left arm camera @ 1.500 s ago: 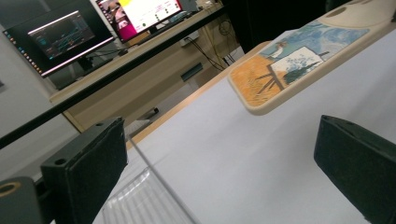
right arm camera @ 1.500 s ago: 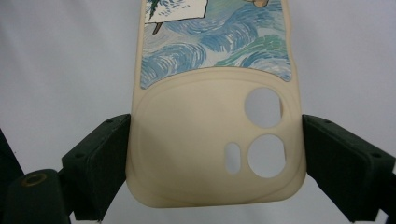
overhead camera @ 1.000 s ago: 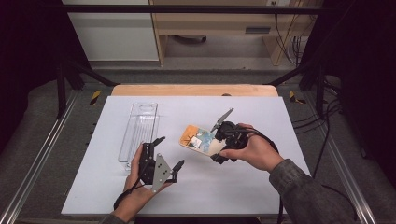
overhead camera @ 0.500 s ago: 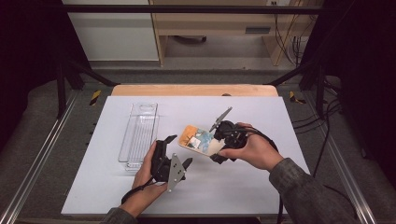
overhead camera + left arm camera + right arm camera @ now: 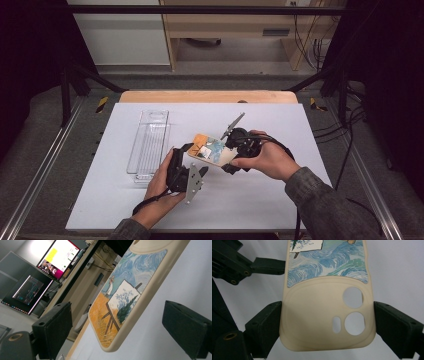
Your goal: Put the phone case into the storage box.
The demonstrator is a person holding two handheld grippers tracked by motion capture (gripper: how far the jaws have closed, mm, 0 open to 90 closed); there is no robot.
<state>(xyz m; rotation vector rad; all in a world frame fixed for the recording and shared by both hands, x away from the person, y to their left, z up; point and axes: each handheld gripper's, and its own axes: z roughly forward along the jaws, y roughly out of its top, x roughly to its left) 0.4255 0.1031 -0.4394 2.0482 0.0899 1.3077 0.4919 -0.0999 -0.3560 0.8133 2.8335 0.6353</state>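
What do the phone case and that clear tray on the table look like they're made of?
Phone case: looks like soft matte plastic or silicone, cream, with rounded moulded edges, camera cut-outs and a printed painting on the back. Clear tray: apparently rigid transparent plastic, glossy, the white table showing through its ribbed base.

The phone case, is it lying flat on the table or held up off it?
Held up. The right gripper clamps the phone case by its side edges, and in the high view it sits tilted above the table.

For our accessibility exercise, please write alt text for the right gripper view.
A cream phone case with a painted blue swirl design sits between the right gripper's two black jaws, its camera cutouts nearest. The left gripper reaches toward the case's far end, above a white table.
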